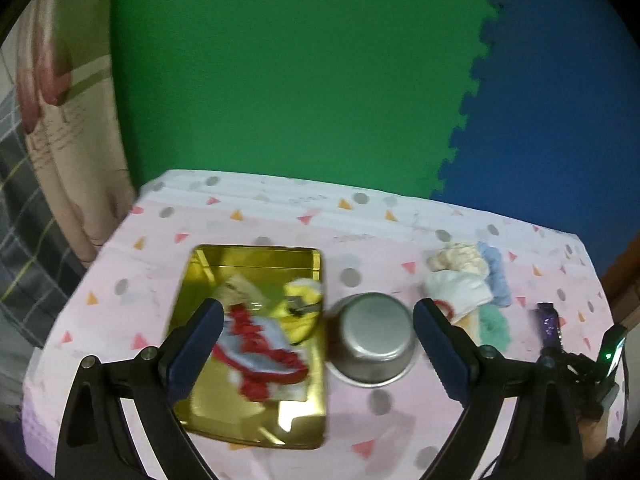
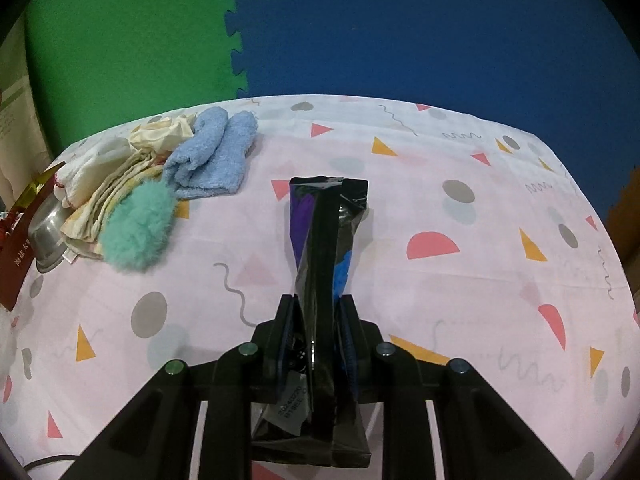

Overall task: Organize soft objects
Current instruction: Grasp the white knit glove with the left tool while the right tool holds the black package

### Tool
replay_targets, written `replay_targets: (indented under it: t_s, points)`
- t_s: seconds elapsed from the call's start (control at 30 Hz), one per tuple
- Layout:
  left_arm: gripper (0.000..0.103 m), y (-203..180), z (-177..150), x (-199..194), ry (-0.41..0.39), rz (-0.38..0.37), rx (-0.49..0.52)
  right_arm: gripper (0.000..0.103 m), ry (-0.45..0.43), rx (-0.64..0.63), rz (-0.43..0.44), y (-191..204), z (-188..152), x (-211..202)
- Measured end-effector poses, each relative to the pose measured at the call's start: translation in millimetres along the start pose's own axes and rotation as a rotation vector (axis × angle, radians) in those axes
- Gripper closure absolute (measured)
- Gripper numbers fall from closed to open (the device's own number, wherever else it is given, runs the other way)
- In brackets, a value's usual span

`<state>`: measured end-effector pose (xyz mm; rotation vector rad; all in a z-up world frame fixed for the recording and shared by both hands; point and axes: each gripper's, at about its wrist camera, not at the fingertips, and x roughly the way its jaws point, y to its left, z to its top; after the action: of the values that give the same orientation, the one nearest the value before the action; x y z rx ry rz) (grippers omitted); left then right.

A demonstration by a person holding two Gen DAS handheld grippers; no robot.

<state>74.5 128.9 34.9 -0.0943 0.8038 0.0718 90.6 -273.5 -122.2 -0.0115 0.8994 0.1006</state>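
Note:
My right gripper (image 2: 316, 312) is shut on a black and purple snack packet (image 2: 326, 236), which it holds above the patterned tablecloth. To its left lies a pile of soft things: blue fluffy socks (image 2: 214, 156), a mint furry piece (image 2: 138, 228) and cream cloths (image 2: 120, 176). My left gripper (image 1: 316, 344) is open with nothing between its fingers, above a gold tin tray (image 1: 208, 412) and an upturned steel bowl (image 1: 374, 340). In the tray lie a red and white cloth (image 1: 260, 352) and a yellow soft piece (image 1: 300, 304). The left wrist view also shows the soft pile (image 1: 468, 280) and the packet (image 1: 550, 324).
The table (image 2: 440, 300) wears a pink cloth with coloured shapes; its far edge meets green and blue foam wall mats. A dark red box lid (image 2: 20, 240) and the bowl (image 2: 46, 236) sit at the left edge of the right wrist view. A curtain (image 1: 68, 140) hangs left.

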Motion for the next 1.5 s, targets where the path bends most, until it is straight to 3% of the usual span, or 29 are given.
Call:
replay_targets:
  t_s: [0.23, 0.43, 0.77, 1.03, 1.1, 1.23, 1.33, 1.5]
  points:
    - [0.009, -72.8, -8.0, 32.7, 0.034, -0.060, 0.171, 0.081, 0.000, 0.002, 0.002, 0.0, -1.2, -1.2]
    - [0.009, -113.5, -13.2, 65.2, 0.060, -0.069, 0.280, 0.081, 0.000, 0.003, 0.001, 0.5, -0.9, -1.2]
    - [0.009, -145.8, -25.9, 114.4, 0.138, -0.036, 0.386, 0.080, -0.001, 0.006, 0.004, 0.6, -1.4, -1.6]
    - [0.009, -155.5, -23.7, 145.8, 0.184, -0.029, 0.387, 0.080, -0.001, 0.007, 0.005, 1.7, -1.7, -2.0]
    - [0.014, -157.6, -23.4, 149.6, 0.189, -0.048, 0.383, 0.080, -0.001, 0.008, 0.004, 1.8, -1.8, -1.9]
    - [0.066, -159.7, -23.2, 155.7, 0.220, -0.068, 0.356, 0.080, -0.001, 0.010, 0.005, 2.0, -2.1, -1.7]
    - [0.078, -156.0, -21.9, 153.7, 0.225, -0.092, 0.318, 0.080, -0.001, 0.011, 0.005, 2.5, -2.4, -1.4]
    - [0.081, -148.4, -16.1, 136.9, 0.211, -0.136, 0.280, 0.080, -0.001, 0.011, 0.005, 3.8, -2.7, -1.3]
